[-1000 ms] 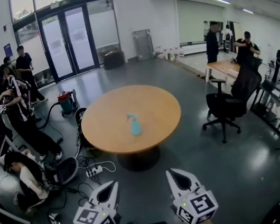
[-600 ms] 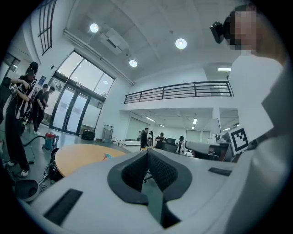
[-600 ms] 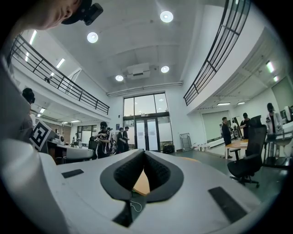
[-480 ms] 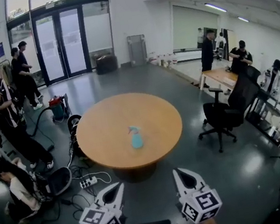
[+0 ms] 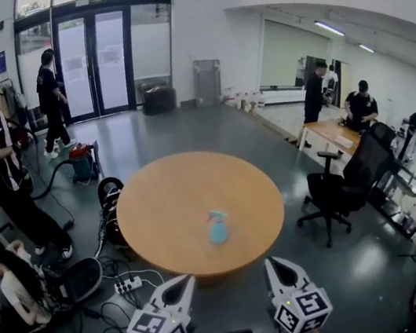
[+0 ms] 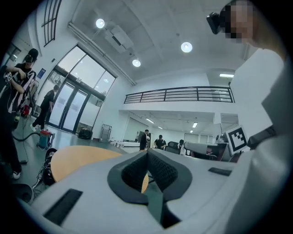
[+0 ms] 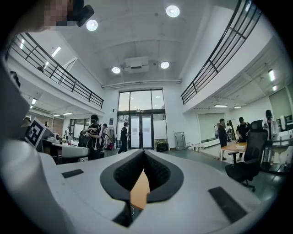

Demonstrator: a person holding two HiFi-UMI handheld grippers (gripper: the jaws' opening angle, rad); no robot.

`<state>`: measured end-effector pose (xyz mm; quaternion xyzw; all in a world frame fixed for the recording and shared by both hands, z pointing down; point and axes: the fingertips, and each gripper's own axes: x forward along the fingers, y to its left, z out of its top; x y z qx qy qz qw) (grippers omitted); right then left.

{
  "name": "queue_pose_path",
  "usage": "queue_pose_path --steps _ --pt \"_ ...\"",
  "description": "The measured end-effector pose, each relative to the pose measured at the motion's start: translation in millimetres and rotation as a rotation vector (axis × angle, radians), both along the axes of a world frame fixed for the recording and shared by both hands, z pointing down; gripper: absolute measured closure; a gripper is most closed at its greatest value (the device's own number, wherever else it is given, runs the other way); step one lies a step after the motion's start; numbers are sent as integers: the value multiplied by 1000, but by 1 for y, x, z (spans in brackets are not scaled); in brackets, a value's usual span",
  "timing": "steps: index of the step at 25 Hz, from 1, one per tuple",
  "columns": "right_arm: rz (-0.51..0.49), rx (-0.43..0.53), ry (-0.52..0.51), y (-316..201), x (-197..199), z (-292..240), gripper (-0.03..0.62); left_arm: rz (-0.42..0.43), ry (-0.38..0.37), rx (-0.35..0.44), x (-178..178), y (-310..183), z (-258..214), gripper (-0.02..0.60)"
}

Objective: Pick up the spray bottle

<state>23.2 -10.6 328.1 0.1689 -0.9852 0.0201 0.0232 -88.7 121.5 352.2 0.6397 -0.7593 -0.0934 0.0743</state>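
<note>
Spray bottle (image 5: 218, 228): pale blue, stood on round wooden table (image 5: 158, 202), right of table's centre, toward near edge. Left gripper (image 5: 187, 281) and right gripper (image 5: 274, 263): held side by side at near edge of scene, short of table, well apart from bottle, tips aimed toward it. Jaws of both were pressed together, nothing between pads. Black office chair (image 5: 338, 188) stood right of table; red vacuum cleaner (image 5: 81, 162) far left; glass doors (image 5: 94, 62) in far wall.

A round wooden table (image 5: 168, 209) stands on a glossy grey floor (image 5: 209, 129). A blue spray bottle (image 5: 218, 228) stands upright on it, right of centre.
</note>
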Motion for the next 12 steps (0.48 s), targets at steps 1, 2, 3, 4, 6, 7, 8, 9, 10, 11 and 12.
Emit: queue_pose_path --steps 1,2,3,4,6,7,8,9,10,11,12 --pt "5 0 2 -1 -8 0 585 2 1 5 -8 0 0 589" --pt "8 4 -1 -3 -16 -1 585 5 -1 11 -15 0 0 589" --pt "8 11 -5 -4 -24 -3 585 8 -4 16 -22 -1 -1 589" --pt "5 18 -10 -5 -31 -5 585 12 -8 20 -29 -2 -1 589" --pt "-31 29 -15 -3 -45 -7 583 29 -12 30 -41 -6 -4 589" --pt "-57 37 -17 0 -51 -8 583 44 -14 40 -45 -9 -6 589" --pt "-73 48 -17 1 -55 -9 583 61 -14 53 -46 -12 -7 589" --pt "-75 57 -18 0 -58 -10 583 74 -14 62 -48 -16 -7 589" --pt "-69 63 -18 -3 -60 -11 583 78 -14 65 -50 -20 -6 589" --pt "-61 63 -20 -5 -63 -11 583 77 -14 61 -53 -23 -4 589" --pt "-55 62 -20 -8 -66 -11 583 73 -13 54 -56 -26 -1 589"
